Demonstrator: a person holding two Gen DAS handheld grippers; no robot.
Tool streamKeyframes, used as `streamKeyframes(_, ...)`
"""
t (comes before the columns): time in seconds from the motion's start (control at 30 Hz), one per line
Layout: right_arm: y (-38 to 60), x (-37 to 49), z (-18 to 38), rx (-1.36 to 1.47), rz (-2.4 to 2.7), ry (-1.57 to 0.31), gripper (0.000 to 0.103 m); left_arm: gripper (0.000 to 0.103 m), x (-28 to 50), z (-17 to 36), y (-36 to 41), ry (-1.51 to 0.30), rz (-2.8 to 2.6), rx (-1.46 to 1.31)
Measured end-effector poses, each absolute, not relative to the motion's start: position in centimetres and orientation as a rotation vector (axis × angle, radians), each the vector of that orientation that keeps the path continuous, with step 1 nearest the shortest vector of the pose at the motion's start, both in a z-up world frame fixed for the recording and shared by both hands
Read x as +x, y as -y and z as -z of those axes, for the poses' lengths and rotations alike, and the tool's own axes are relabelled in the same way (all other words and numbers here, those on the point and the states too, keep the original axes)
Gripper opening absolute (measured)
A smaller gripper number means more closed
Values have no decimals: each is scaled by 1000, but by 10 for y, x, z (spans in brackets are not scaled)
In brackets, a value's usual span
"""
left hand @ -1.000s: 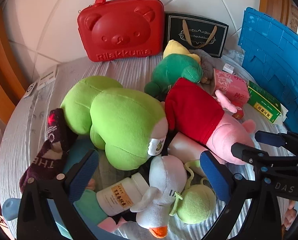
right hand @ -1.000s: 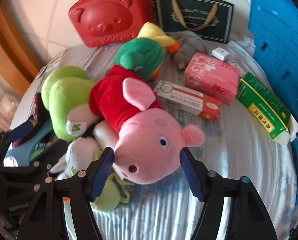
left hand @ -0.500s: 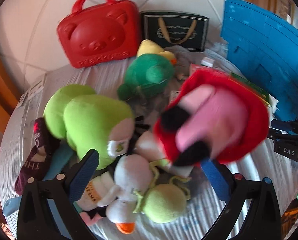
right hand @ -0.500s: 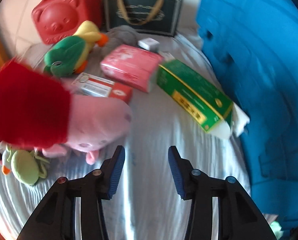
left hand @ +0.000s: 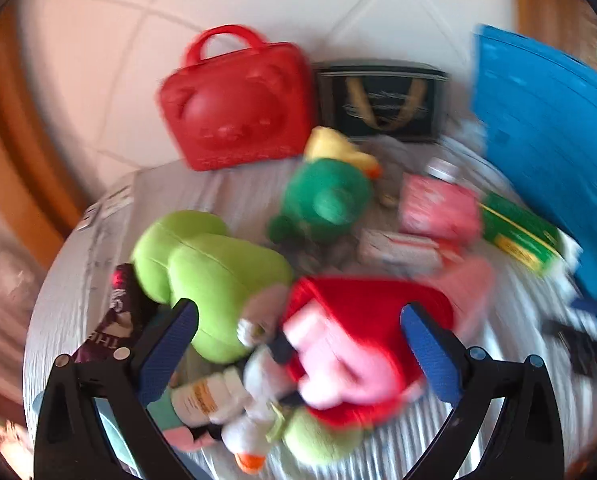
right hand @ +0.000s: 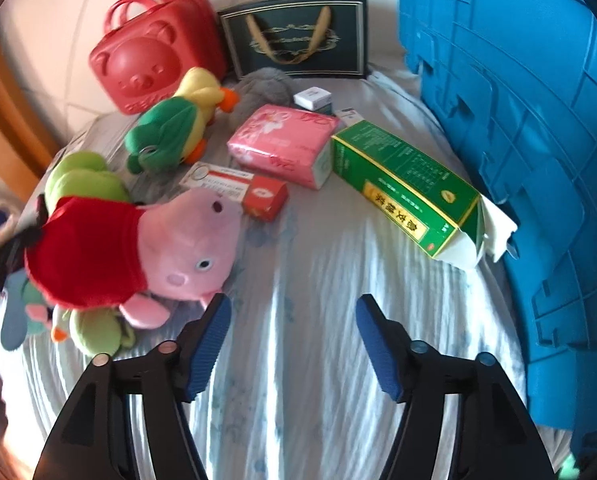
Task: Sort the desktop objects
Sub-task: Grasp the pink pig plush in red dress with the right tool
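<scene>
A pink pig plush (right hand: 186, 248) in a red dress lies on its side on the toy heap at the left of the striped cloth. In the blurred left wrist view the same pig plush (left hand: 358, 340) lies below my left gripper (left hand: 298, 312), whose fingers stand wide apart and clear of it. My right gripper (right hand: 294, 308) hovers over bare cloth to the right of the pig. Its jaws are opening and nothing is between them. A green box (right hand: 402, 184), a pink tissue pack (right hand: 282, 144) and a red-and-white box (right hand: 238, 188) lie ahead of it.
A blue crate (right hand: 518, 120) walls off the right side. A red bear case (right hand: 154, 52) and a dark gift bag (right hand: 294, 36) stand at the back wall. A green duck plush (right hand: 170, 132), a lime plush (left hand: 210, 280) and a pill bottle (left hand: 202, 396) crowd the left.
The pig sat between my right fingers a second ago; it now lies on the toy heap at the left. My right gripper swung right, its jaws narrowing and then widening. The left view pulled back.
</scene>
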State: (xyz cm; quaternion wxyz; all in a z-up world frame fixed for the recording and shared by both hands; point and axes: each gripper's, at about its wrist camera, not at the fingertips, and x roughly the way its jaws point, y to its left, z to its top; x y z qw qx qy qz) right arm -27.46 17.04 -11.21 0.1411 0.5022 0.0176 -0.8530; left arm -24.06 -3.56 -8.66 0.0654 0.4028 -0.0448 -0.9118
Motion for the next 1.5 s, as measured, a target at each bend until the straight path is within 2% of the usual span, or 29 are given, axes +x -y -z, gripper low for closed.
streamKeyframes(0.1, -173, -273, 109, 1438, 2437, -67, 71, 101, -277, 118, 50, -34, 2606, 1414)
streamKeyframes(0.17, -178, -272, 105, 1426, 2422, -69, 72, 99, -268, 118, 56, -191, 2607, 1433)
streamKeyframes(0.23, -185, -270, 101, 1410, 2410, -64, 78, 99, -243, 115, 53, -267, 2635, 1451)
streamKeyframes(0.4, -194, -271, 101, 1411, 2347, -59, 81, 99, -184, 122, 21, -32, 2667, 1540)
streamKeyframes(0.57, -190, -265, 113, 1418, 2232, -64, 83, 99, -145, 129, 2, 38, 2611, 1554)
streamKeyframes(0.6, -191, -263, 117, 1424, 2222, -71, 91, 99, -134, 126, -3, 32, 2620, 1532)
streamKeyframes(0.63, -192, -263, 121, 1429, 2212, -74, 102, 99, -126, 124, -6, 19, 2637, 1516)
streamKeyframes(0.77, -194, -259, 129, 1420, 2171, -124, 103, 99, -109, 123, -16, -44, 2650, 1463)
streamKeyframes(1.07, -184, -243, 148, 1344, 2093, -279, 103, 99, -113, 168, -39, -41, 2541, 1484)
streamKeyframes(1.23, -167, -250, 166, 1295, 2020, -318, 103, 99, -120, 182, -35, -128, 2527, 1477)
streamKeyframes(1.5, -146, -265, 186, 1318, 1932, -323, 103, 99, -129, 197, -42, -13, 2503, 1515)
